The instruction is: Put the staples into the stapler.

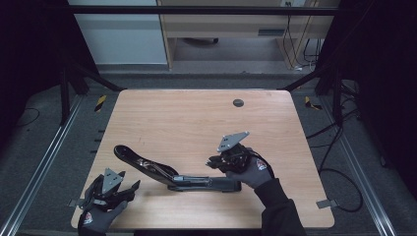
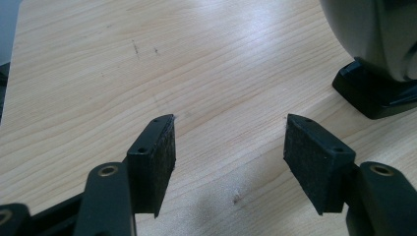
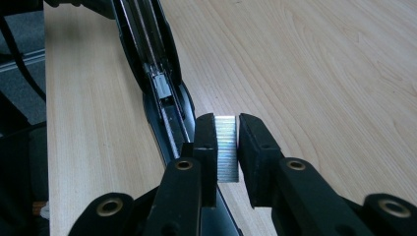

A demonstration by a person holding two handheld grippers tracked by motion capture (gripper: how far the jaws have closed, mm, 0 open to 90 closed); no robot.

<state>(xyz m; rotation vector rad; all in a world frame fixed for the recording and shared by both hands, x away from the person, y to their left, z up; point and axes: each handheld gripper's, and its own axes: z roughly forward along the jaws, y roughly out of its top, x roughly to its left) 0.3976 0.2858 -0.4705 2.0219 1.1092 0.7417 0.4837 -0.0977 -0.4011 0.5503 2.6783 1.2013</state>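
**Jaws clamp staple strip above opened stapler**

Jaws of the right gripper [image 3: 227,147] are seen pinched on a silvery strip of staples [image 3: 226,145], held just over the black stapler [image 1: 172,174], which lies swung open across the near tabletop [image 1: 196,118]. Its magazine channel [image 3: 164,101] is exposed, so loading is judged still to be done. The left gripper [image 2: 228,157], held wide and empty, is kept beside the stapler's end.
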